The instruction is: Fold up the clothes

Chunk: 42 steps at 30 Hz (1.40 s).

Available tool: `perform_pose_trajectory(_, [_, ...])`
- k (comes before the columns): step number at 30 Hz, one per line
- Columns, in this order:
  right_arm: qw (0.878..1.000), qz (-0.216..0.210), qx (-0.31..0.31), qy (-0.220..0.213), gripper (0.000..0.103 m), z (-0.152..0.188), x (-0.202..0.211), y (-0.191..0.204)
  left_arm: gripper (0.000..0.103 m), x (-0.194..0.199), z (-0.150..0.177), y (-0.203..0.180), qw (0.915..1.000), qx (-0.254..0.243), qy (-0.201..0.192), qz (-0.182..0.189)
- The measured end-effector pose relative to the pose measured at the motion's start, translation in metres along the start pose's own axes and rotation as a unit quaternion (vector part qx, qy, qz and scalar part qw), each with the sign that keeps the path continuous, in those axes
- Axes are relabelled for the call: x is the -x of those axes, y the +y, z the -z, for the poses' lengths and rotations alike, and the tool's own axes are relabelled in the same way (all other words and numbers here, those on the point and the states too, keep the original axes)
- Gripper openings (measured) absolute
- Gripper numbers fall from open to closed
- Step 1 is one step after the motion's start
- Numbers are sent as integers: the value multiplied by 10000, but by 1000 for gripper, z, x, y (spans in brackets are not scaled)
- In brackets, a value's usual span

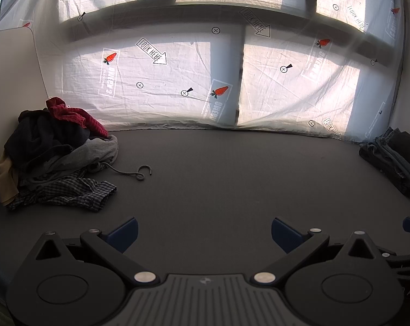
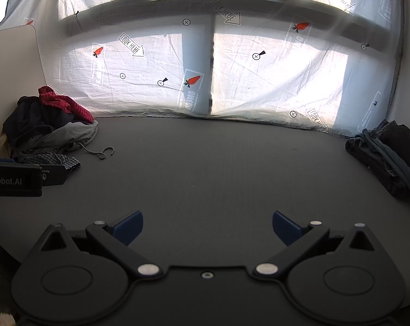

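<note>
Two grippers hover over the dark grey table (image 1: pixel 218 168), the left gripper (image 1: pixel 204 231) and the right gripper (image 2: pixel 207 226) each with jaws spread wide and nothing between their blue fingertips (image 2: pixel 129 225). A heap of unfolded clothes (image 1: pixel 55 152), topped by a red garment (image 1: pixel 77 114) with a checked shirt (image 1: pixel 77 190) at its base and a grey drawstring (image 1: pixel 131 172) trailing out, sits at ten o'clock from the left gripper, well apart, while a stack of dark folded jeans (image 2: pixel 387 157) lies at two o'clock by the printed white sheet (image 1: pixel 161 81)
</note>
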State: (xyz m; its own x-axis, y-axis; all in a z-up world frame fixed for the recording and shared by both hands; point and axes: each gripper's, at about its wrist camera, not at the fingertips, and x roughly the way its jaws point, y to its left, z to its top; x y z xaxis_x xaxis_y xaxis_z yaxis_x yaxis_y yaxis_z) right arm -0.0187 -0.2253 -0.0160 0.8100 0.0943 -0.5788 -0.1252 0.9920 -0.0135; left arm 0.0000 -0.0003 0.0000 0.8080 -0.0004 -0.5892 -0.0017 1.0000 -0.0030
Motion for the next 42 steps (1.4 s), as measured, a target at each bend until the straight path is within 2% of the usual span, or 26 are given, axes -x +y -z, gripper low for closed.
perform_pose_trajectory(42, [10000, 66, -35, -31, 103, -4, -1, 7, 103, 0, 2, 3, 9999, -77, -60, 62])
